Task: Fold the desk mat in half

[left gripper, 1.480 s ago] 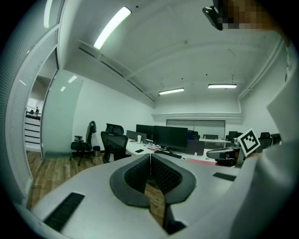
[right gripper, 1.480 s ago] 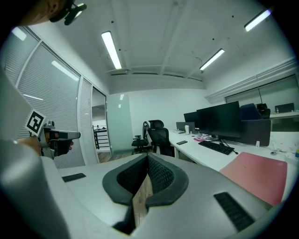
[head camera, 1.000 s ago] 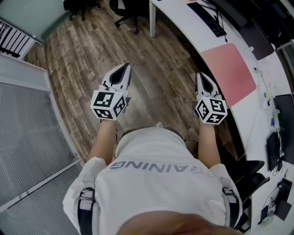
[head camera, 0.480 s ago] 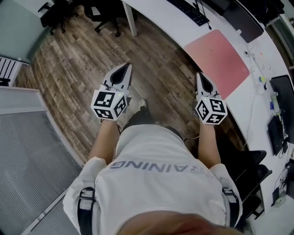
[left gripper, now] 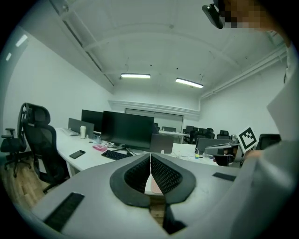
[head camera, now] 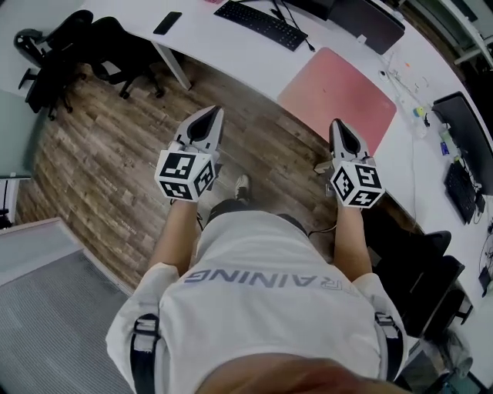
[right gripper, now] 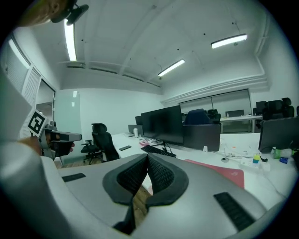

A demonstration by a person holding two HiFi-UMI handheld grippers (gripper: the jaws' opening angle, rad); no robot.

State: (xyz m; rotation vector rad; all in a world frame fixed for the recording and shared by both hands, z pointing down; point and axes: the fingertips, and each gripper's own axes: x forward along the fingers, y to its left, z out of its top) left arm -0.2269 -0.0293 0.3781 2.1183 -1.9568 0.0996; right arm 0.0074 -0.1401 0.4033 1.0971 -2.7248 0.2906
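The pink desk mat [head camera: 337,96] lies flat on the white desk [head camera: 231,42], ahead of me and a little right. My left gripper [head camera: 211,114] hangs over the wooden floor, short of the desk, shut and empty. My right gripper [head camera: 340,125] is also shut and empty, its tip near the mat's front edge but above the floor. In the right gripper view the mat [right gripper: 222,171] shows as a pink strip beyond the closed jaws [right gripper: 148,157]. A sliver of the mat [left gripper: 154,186] shows under the closed jaws of the left gripper [left gripper: 150,156].
A black keyboard [head camera: 260,23] and a phone [head camera: 167,22] lie on the desk behind the mat. Monitors [left gripper: 128,130] stand at the back. Black office chairs [head camera: 77,54] stand at the left, another chair [head camera: 420,277] at my right. A grey rug [head camera: 54,323] covers the floor at lower left.
I have turned toward the desk: the mat and keyboard swung from the far right to ahead of me. Both grippers kept their place before my body and stayed shut.
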